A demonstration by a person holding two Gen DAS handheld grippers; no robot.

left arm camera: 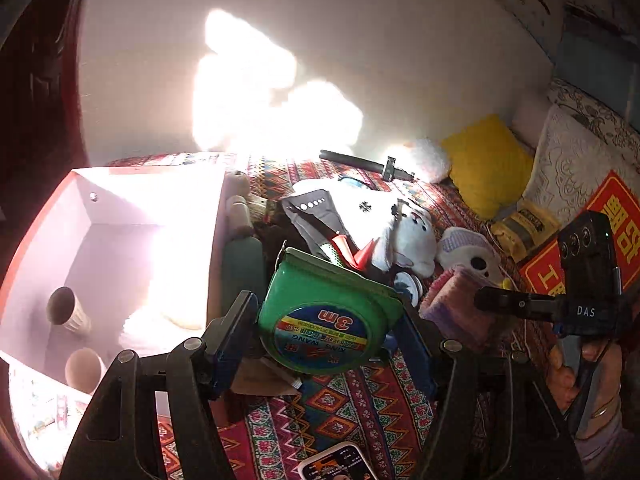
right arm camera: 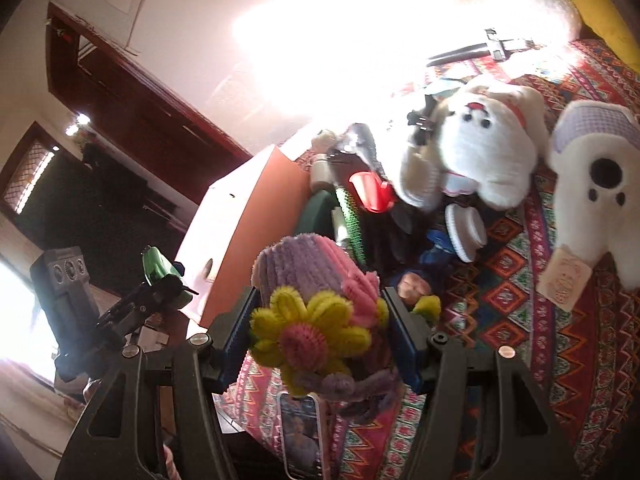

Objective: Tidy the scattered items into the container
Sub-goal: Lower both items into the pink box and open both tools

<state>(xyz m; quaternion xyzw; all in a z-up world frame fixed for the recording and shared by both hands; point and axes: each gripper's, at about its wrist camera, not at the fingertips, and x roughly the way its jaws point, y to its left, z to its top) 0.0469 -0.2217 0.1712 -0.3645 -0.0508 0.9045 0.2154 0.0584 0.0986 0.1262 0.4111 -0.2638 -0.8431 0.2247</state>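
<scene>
My left gripper [left arm camera: 326,308] is shut on a green 3 m tape measure [left arm camera: 324,320], held above the patterned cloth beside the open orange box [left arm camera: 208,240]. Inside the box lie two cups [left arm camera: 66,312] and something white. In the right wrist view my right gripper [right arm camera: 320,300] is shut on a fuzzy purple and pink pouch with a yellow flower [right arm camera: 312,320], lifted off the cloth. The left wrist view shows that pouch [left arm camera: 452,308] at the right, under the right gripper's finger [left arm camera: 512,303]. The left gripper [right arm camera: 168,280] with the tape measure [right arm camera: 154,266] appears at the left, near the box [right arm camera: 256,216].
A pile by the box holds a white plush dog [right arm camera: 480,152], a white and purple plush [right arm camera: 592,176], a red-tipped toy [right arm camera: 370,192] and a dark green bottle [left arm camera: 242,268]. A phone [right arm camera: 302,432] lies on the cloth. A toy sword [left arm camera: 364,166], yellow pillow [left arm camera: 488,164] and red box [left arm camera: 616,216] lie farther off.
</scene>
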